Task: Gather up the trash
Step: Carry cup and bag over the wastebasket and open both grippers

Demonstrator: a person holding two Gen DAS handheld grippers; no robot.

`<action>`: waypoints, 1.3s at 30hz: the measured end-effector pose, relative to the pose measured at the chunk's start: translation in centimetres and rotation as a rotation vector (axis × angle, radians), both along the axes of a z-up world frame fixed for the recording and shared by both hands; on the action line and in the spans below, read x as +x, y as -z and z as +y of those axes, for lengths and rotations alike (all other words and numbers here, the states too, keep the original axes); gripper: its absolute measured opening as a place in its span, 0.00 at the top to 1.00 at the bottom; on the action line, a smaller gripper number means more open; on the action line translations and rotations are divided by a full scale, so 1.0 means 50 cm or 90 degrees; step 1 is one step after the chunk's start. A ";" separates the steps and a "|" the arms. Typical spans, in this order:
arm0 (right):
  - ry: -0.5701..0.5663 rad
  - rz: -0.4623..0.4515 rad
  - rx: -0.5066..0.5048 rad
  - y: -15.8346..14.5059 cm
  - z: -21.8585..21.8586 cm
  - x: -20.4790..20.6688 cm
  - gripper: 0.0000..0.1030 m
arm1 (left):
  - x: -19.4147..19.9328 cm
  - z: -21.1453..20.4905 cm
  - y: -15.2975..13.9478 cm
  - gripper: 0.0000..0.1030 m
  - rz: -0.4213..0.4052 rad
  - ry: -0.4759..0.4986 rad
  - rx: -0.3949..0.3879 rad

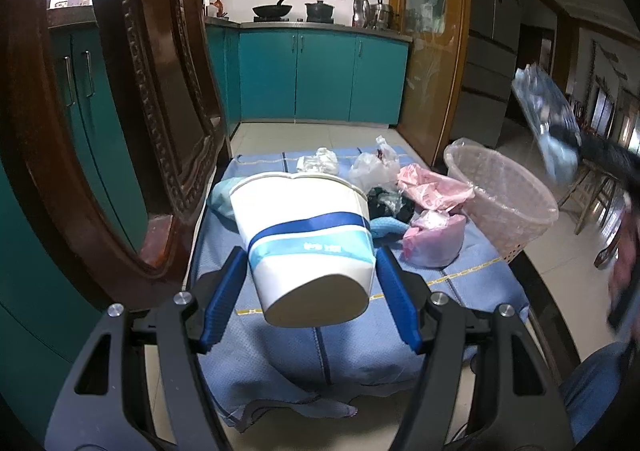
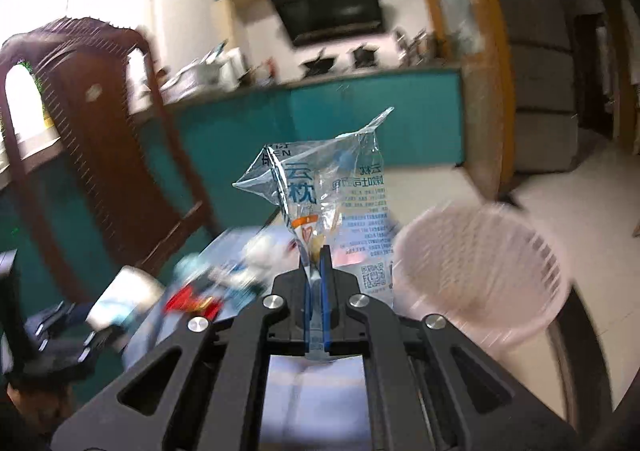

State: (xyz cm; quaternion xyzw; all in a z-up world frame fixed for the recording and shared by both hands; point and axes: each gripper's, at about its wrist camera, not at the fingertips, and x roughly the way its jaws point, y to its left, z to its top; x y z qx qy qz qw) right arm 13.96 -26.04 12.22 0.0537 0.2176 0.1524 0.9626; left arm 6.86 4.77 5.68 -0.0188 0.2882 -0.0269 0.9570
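The left tongs [image 1: 312,291] clamp a tilted paper cup [image 1: 306,247] above the table [image 1: 472,283], while the right tongs [image 2: 318,283] pinch a clear plastic wrapper [image 2: 336,203] beside the pink basket [image 2: 480,271].

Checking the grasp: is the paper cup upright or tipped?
Tipped: the paper cup shows its base toward the camera, between the left gripper pads.

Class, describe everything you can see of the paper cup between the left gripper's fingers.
The paper cup is white card with a dark blue stripe over a light blue band bearing small print. It lies tilted, base toward the camera, open rim away. The left gripper brackets it with blue pads; contact looks likely on both sides. It hangs above the blue cloth. Its inside is hidden.
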 end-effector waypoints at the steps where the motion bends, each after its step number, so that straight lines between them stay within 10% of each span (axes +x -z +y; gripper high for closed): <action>1: 0.024 -0.013 -0.008 -0.012 -0.020 0.024 0.95 | -0.003 -0.002 -0.001 0.35 -0.005 0.001 0.006; 7: 0.136 0.050 0.014 0.041 -0.143 0.195 0.93 | -0.002 0.012 0.005 0.35 0.003 -0.013 0.012; 10: 0.166 0.124 0.013 0.121 -0.181 0.254 0.55 | 0.001 0.024 0.007 0.35 0.013 -0.016 -0.007; 13: 0.178 0.177 0.063 0.146 -0.221 0.254 0.48 | 0.006 0.023 0.010 0.35 0.020 -0.012 -0.006; 18: 0.194 0.038 0.136 0.044 -0.240 0.125 0.08 | 0.028 0.009 -0.005 0.35 0.031 0.006 -0.034; 25: 0.235 -0.044 0.128 -0.004 -0.251 0.053 0.04 | 0.130 -0.112 -0.074 0.35 0.007 0.084 -0.029; 35: 0.289 -0.037 0.156 -0.003 -0.321 0.063 0.04 | 0.359 -0.510 -0.113 0.33 0.023 0.268 0.000; 37: 0.297 -0.034 0.165 -0.001 -0.337 0.062 0.04 | 0.387 -0.561 -0.106 0.05 0.020 0.278 0.010; 39: 0.300 -0.026 0.164 0.004 -0.343 0.067 0.04 | 0.417 -0.594 -0.074 0.02 0.056 0.259 0.030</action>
